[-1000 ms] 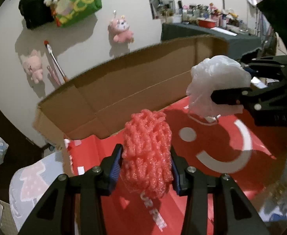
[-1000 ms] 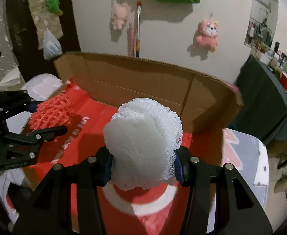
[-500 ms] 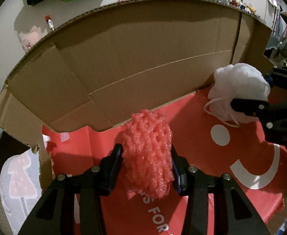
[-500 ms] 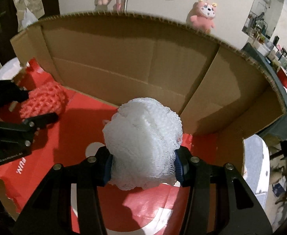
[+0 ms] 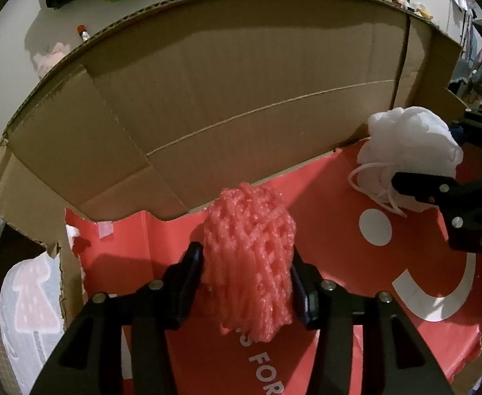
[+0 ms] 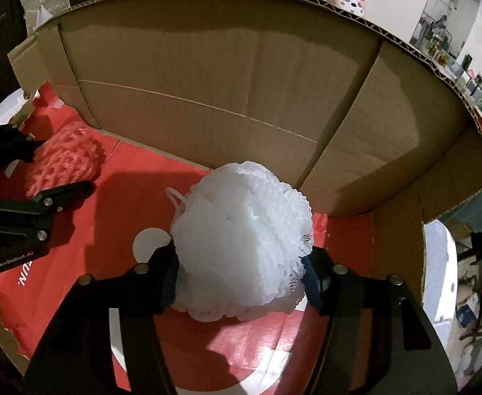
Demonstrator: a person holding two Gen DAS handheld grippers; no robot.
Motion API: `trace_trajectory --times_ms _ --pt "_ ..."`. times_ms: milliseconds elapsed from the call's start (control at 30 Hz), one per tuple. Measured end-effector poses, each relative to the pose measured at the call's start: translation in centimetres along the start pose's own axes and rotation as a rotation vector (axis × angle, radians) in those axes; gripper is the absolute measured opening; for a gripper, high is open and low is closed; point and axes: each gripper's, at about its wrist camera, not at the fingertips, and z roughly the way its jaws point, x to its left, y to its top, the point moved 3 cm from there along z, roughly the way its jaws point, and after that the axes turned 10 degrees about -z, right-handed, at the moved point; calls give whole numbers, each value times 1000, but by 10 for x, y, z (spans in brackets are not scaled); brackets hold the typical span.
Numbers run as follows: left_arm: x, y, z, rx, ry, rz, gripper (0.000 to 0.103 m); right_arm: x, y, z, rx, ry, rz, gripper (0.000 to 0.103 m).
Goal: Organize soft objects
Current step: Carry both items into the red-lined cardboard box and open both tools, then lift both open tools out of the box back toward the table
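A red foam net (image 5: 250,230) sits between the pads of my left gripper (image 5: 246,256), low over the red liner (image 5: 333,210) of a cardboard box (image 5: 241,98). The jaws are opening, with the pads still touching the net's sides. My right gripper (image 6: 241,256) has a white mesh puff (image 6: 241,223) between its pads, near the box's back right corner. Its jaws are opening too, and the puff swells out against both pads. Each view shows the other gripper: the right gripper (image 5: 435,151) with the puff (image 5: 412,144), the left gripper (image 6: 63,164) with the net (image 6: 63,161).
The box's tall back wall (image 6: 208,65) and right flap (image 6: 405,138) stand close ahead. The liner bears a white smile print (image 5: 438,283). A patterned cloth (image 5: 26,296) lies outside the box at left. A pink plush (image 6: 349,0) hangs on the wall behind.
Both grippers have sunk into the box, so its back wall now fills the views. The right jaws stand wider and the puff has spread; the left jaws have widened slightly around the net.
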Motion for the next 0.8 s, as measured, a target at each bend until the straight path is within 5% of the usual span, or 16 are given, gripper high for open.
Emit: trace_trajectory --times_ms 400,800 --pt "25 3 -16 -74 -34 -47 75 0 2 -10 -19 -17 -11 74" --pt "20 -10 -93 -230 -69 -111 95 0 -7 -49 -95 -35 15 79"
